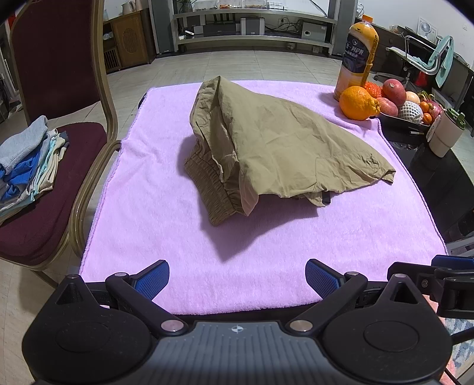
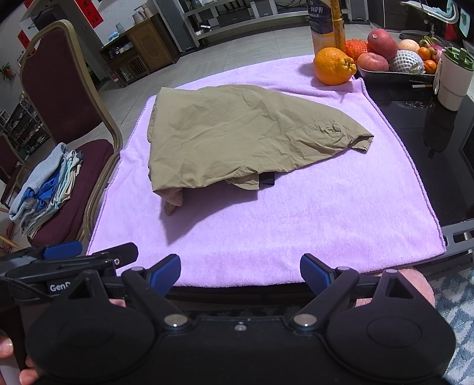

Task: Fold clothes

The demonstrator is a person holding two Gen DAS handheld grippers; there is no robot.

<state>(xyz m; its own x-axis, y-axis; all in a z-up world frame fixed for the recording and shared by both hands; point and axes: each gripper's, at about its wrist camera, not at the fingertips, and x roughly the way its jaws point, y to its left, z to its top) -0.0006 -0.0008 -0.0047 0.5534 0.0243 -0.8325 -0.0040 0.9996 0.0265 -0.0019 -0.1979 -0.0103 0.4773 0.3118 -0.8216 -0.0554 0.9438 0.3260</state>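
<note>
A khaki garment (image 1: 275, 145), loosely bunched with an elastic waistband showing at its near-left edge, lies at the centre of a lilac towel (image 1: 266, 266) spread over a dark bench (image 2: 444, 177). The left claw (image 1: 237, 280) and the right claw (image 2: 240, 274) hover over the towel's near edge, both with blue pads spread apart and nothing between them, well apart from the garment. At the towel's far-right corner sits a large orange (image 2: 334, 66); just beyond it stands a juice bottle (image 1: 357, 56), and beside it a tray of fruit (image 2: 397, 75) and a white cup (image 2: 451, 80). Left of the towel, a maroon chair (image 1: 53, 88) carries a stack of folded clothes (image 1: 29, 165). Beyond the towel: tiled floor (image 1: 231, 65), grey shelving (image 1: 251, 26) and a wooden cabinet (image 1: 130, 38).
</note>
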